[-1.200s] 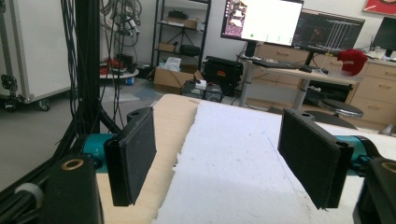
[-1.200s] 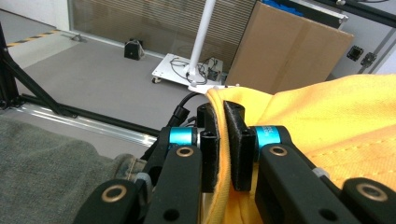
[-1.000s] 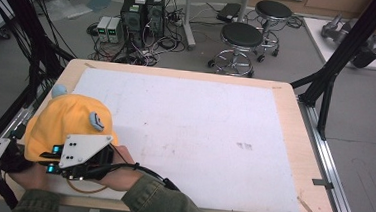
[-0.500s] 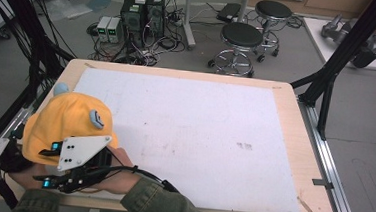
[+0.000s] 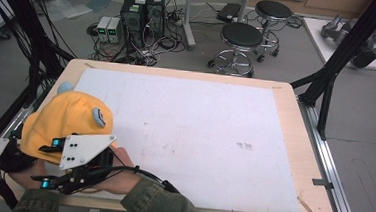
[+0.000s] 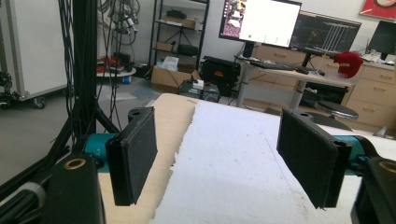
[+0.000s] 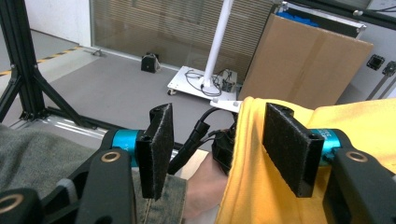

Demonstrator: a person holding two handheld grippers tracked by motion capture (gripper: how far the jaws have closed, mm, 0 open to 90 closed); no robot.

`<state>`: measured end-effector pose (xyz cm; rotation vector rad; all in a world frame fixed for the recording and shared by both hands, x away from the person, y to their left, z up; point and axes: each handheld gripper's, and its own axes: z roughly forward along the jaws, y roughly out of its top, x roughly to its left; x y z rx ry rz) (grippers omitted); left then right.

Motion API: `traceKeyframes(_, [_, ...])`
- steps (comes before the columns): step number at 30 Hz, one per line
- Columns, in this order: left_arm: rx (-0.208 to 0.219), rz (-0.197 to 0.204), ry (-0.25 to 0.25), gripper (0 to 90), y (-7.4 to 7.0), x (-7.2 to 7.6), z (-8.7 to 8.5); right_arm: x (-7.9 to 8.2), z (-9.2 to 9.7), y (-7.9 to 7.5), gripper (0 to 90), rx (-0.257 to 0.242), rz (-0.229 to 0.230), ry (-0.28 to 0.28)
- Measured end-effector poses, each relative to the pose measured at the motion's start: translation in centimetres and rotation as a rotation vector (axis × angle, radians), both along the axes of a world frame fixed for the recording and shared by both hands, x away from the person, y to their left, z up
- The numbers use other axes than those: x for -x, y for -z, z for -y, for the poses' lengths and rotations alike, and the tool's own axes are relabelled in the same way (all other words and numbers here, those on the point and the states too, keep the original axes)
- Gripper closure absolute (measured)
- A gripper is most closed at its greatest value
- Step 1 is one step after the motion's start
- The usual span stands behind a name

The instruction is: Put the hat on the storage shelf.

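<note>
A yellow cap (image 5: pixel 67 120) with grey-blue ears lies at the near left of the white board (image 5: pixel 199 137). My right gripper (image 5: pixel 55 146), under its grey plate, points left at the cap's near edge. In the right gripper view its jaws (image 7: pixel 217 135) have just been opening. The yellow fabric (image 7: pixel 252 186) hangs between them by the right pad (image 7: pixel 289 142), which does not press on it. My left gripper (image 5: pixel 10 146) sits at the table's left edge beside the cap. In the left gripper view it (image 6: pixel 224 149) stands wide open over the board (image 6: pixel 233 158) with nothing between its jaws.
The board covers most of the wooden table (image 5: pixel 310 159). Black frame posts (image 5: pixel 345 47) stand at the table's right and left sides. Stools (image 5: pixel 241 37) and computer boxes (image 5: pixel 142 10) stand on the floor beyond the far edge.
</note>
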<state>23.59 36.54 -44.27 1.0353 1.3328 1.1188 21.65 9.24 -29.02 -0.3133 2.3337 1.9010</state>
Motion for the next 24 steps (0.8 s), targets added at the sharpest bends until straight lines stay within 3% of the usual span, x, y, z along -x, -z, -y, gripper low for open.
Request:
traceKeyframes(15, [-0.001,0.0,0.0,28.9,0.0,0.0,0.0,0.3,1.1,-1.2,39.6,-0.058,0.015,0.016])
traceKeyframes(24, [0.0,-0.001,-0.001,28.9,0.0,0.1,0.0,-0.2,3.0,-2.3,33.2,-0.114,0.014,0.102])
